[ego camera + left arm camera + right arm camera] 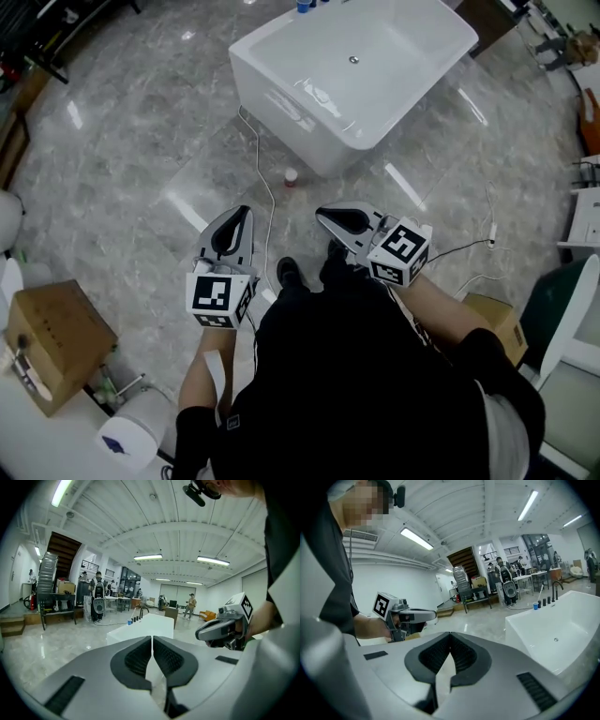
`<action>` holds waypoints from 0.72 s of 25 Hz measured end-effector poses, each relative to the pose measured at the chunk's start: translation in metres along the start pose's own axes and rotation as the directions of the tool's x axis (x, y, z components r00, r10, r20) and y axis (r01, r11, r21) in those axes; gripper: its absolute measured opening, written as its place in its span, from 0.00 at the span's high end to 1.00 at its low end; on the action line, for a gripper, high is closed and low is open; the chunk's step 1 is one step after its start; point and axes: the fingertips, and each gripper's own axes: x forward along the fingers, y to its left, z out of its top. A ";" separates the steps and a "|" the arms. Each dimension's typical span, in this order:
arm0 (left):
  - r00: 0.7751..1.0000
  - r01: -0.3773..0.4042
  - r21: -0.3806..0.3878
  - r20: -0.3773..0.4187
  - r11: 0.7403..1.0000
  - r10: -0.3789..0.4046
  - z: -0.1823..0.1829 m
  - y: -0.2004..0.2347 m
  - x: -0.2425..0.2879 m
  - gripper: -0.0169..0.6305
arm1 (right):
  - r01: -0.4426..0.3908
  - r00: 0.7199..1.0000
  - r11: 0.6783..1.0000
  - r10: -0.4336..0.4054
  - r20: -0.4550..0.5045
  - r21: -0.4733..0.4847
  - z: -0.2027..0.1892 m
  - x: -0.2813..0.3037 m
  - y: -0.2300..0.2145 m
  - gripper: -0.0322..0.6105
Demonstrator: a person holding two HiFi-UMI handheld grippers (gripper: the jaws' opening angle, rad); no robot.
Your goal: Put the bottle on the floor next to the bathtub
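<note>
I'm looking into a wide hall with a glossy grey marble floor (pixel 122 141), strip lights overhead, and people and racks far beyond both grippers. The white bathtub (pixel 356 75) stands ahead of the two grippers, its near corner pointing back at me. A brown cardboard box (pixel 56 342) sits behind and outboard of the left gripper (pixel 246 212). A thin pale cable (pixel 269 192) runs across the floor from the tub toward the gap between the grippers.

The left gripper's ribbed pads are pressed together with nothing between them. The right gripper (pixel 322 213) is the same, its jaws meeting at the tips and holding nothing. Both hang side by side above the floor, pointing toward the tub.

The bottle (pixel 291 176) stands on the floor ahead of the grippers, roughly midway between their lines, just beside the tub's near corner. It shows as a small pale body under a reddish cap. I judge the placement already made.

It is too small for me to tell its material. I judge it light and stiff, narrow enough to tip at a nudge, and likely smooth-sided. If I had to take it, I'd open one gripper and close across the body just below the cap, coming in level with the floor.
</note>
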 end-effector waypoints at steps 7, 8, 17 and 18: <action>0.998 -0.059 -0.026 -0.015 0.998 0.059 -0.005 -0.021 -0.041 0.94 | 0.056 0.997 0.998 -0.057 0.056 0.014 0.001 -0.060 0.027 0.91; 0.998 -0.065 -0.040 -0.015 0.997 0.065 -0.002 -0.025 -0.043 0.94 | 0.064 0.996 0.997 -0.066 0.067 0.035 0.001 -0.070 0.024 0.91; 0.982 -0.170 -0.041 0.082 0.985 0.173 0.049 -0.106 -0.030 0.94 | 0.064 0.993 0.997 -0.060 0.100 -0.038 -0.011 -0.182 -0.003 0.91; 0.978 -0.177 -0.062 0.098 0.982 0.182 0.056 -0.120 -0.028 0.94 | 0.063 0.993 0.997 -0.058 0.106 -0.052 -0.010 -0.197 -0.007 0.91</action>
